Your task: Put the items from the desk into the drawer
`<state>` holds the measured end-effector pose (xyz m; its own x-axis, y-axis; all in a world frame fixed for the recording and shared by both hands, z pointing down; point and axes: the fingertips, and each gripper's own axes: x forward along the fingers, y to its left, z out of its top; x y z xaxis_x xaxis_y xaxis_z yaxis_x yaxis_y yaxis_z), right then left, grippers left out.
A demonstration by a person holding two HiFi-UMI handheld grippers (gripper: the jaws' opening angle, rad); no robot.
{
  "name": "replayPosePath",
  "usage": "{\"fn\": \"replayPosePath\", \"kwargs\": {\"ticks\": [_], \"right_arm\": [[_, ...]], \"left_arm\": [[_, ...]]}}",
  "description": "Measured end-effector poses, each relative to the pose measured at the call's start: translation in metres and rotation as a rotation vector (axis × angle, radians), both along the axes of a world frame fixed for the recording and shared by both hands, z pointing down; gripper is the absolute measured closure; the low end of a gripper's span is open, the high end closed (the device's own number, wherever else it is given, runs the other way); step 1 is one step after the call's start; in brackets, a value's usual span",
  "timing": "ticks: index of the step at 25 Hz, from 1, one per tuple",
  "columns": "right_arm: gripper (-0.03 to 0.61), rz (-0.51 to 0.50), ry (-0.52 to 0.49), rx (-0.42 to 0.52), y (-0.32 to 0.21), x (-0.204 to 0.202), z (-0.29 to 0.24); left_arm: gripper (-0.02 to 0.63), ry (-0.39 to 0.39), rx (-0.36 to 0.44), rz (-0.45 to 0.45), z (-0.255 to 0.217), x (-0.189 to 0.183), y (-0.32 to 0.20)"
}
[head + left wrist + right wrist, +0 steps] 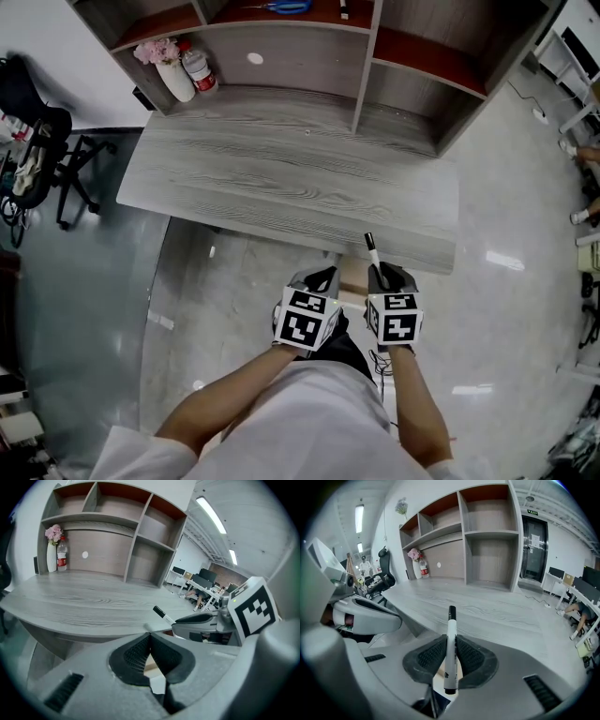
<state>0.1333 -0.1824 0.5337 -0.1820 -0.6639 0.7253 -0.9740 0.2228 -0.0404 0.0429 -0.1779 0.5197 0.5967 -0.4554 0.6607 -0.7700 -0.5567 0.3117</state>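
Note:
A white marker (372,251) with a black cap sticks out of my right gripper (380,274), cap pointing at the front edge of the grey wooden desk (281,178). In the right gripper view the marker (451,620) stands upright, clamped between the black pads, and the gripper (451,640) is shut on it. My left gripper (323,277) hangs just left of it, below the desk's front edge. Its jaws (149,637) are shut with nothing between them. A pale beige surface (352,277) shows between the two grippers; I cannot tell whether it is the drawer.
A shelf unit (366,66) lines the back of the desk. At its back left stand a white vase with pink flowers (173,75) and a red-labelled bottle (199,68). Blue scissors (286,7) lie on a shelf. An office chair (37,150) stands to the left.

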Motion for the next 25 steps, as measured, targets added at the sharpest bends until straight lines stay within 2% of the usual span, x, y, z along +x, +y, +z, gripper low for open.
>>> {"fn": "replayPosePath", "kwargs": {"ticks": [15, 25], "right_arm": [[0.526, -0.024, -0.01, -0.006, 0.072, -0.034, 0.018], [0.526, -0.015, -0.058, -0.054, 0.064, -0.038, 0.075]], "left_arm": [[0.611, 0.003, -0.038, 0.006, 0.025, -0.013, 0.064], [0.611, 0.001, -0.053, -0.023, 0.049, -0.013, 0.059]]}}
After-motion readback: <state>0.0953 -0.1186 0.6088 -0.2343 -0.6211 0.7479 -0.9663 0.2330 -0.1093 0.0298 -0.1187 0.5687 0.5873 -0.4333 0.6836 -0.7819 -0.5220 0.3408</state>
